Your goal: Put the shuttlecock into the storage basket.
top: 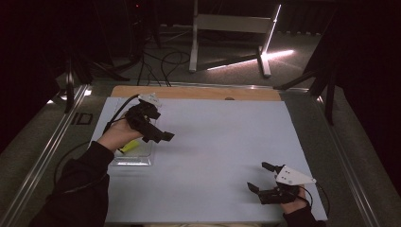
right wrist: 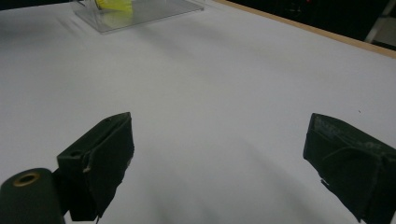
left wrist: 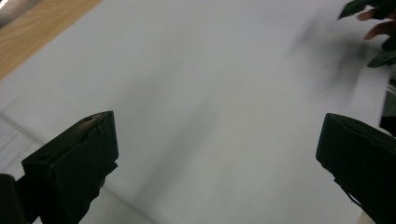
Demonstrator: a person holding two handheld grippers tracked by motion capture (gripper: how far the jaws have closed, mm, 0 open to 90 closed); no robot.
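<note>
left gripper: held over the left part of the sheet, jaws aimed right and slightly toward the person; jaws spread wide in the left gripper view, nothing between them.
right gripper: low at the near right of the sheet, jaws aimed left toward the tray; jaws spread wide in the right gripper view, gripping nothing.
yellow item: just behind and below the left gripper, under the left hand; well apart from the right gripper, far ahead of its jaws and off to their left.
yellow item axis: long axis runs diagonally in the high view, near-left end to far-right end; which end is the front cannot be told, partly hidden by the hand.
yellow item look: bright yellow, smooth, elongated; exact shape too small and blurred to tell.
tray: clear, flat, rectangular, glossy highlight along its near edge; yellow item lies in it; sits directly beneath the left gripper's body, near edge just below the left hand.
sheet: pale grey-white, matte, smooth, rectangular; under both grippers, bare between the two sets of jaws.
table: light wood strip showing past the far edge of the sheet, ahead of the left gripper.
jaws: black, blocky, matte pads with scuffed edges on both grippers.
plate: pale three-cornered plate atop the right gripper, point aimed right.
</note>
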